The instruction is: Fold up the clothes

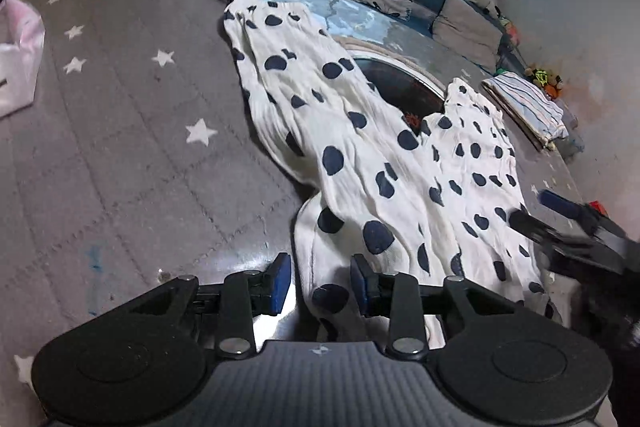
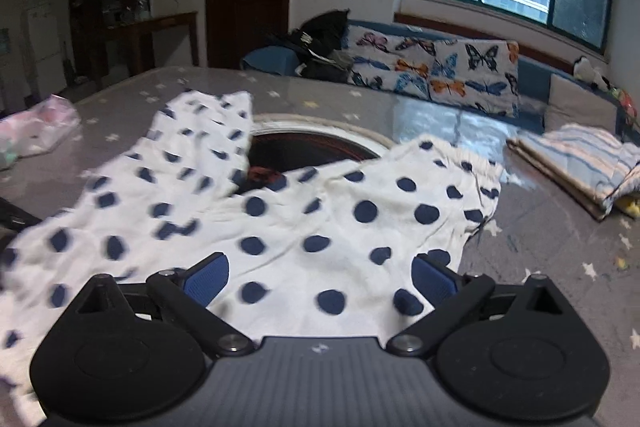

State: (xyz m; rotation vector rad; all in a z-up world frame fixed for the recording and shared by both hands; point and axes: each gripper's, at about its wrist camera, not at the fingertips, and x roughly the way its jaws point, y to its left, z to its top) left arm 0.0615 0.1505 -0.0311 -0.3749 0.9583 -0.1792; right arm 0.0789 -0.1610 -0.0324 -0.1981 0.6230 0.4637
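A white garment with navy dots (image 1: 360, 155) lies spread and wrinkled across the grey star-patterned table cover (image 1: 120, 147). My left gripper (image 1: 321, 283) hovers at the garment's near corner. Its blue pads stand a little apart, with the cloth's edge showing between them but not pinched. In the right wrist view the same garment (image 2: 320, 227) fills the middle, and my right gripper (image 2: 320, 279) is wide open above its near edge, holding nothing. That right gripper (image 1: 536, 211) also shows blurred at the right edge of the left wrist view, over the garment's right side.
A folded striped cloth (image 1: 528, 107) (image 2: 580, 163) lies at the far right of the table. A pink plastic bag (image 1: 20, 55) (image 2: 36, 127) sits at the left. A dark round opening (image 2: 304, 147) shows under the garment. Butterfly cushions (image 2: 432, 67) line the sofa behind.
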